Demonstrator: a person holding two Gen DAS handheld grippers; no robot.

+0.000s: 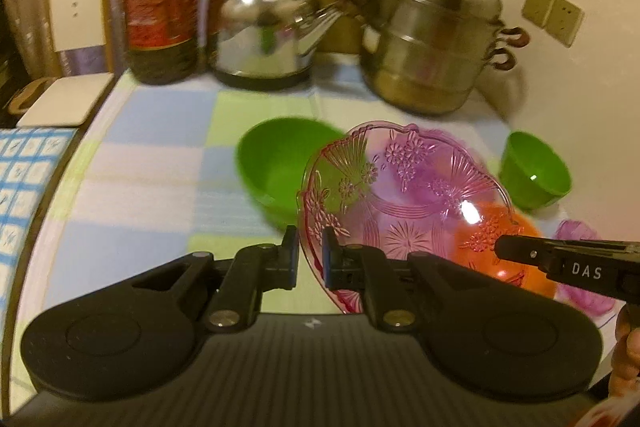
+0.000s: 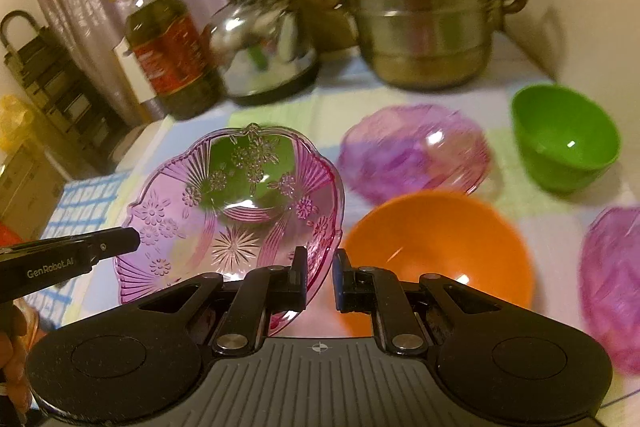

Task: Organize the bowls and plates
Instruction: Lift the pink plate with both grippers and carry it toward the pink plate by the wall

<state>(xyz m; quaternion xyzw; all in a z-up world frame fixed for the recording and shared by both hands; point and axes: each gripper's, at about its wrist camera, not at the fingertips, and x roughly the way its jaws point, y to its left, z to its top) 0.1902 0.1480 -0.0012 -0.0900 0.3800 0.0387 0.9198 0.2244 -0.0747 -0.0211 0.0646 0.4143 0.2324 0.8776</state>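
Note:
A pink see-through glass plate (image 1: 400, 195) (image 2: 236, 211) with a flower pattern hangs tilted above the table, held from both sides. My left gripper (image 1: 310, 255) is shut on its left rim, and my right gripper (image 2: 320, 275) is shut on its right rim. Each shows in the other's view: the right gripper (image 1: 500, 249) and the left gripper (image 2: 134, 241). Below lie a large green bowl (image 1: 276, 163), an orange bowl (image 2: 436, 251), a small green bowl (image 2: 564, 139) (image 1: 534, 171) and two purple plates (image 2: 412, 151) (image 2: 612, 283).
At the back of the checked tablecloth (image 1: 160, 163) stand an oil bottle (image 1: 164, 7), a steel kettle (image 1: 264, 35) and a stacked steamer pot (image 1: 432, 43). A white chair (image 1: 76, 11) is beyond the left edge. The wall (image 1: 580, 75) closes the right side.

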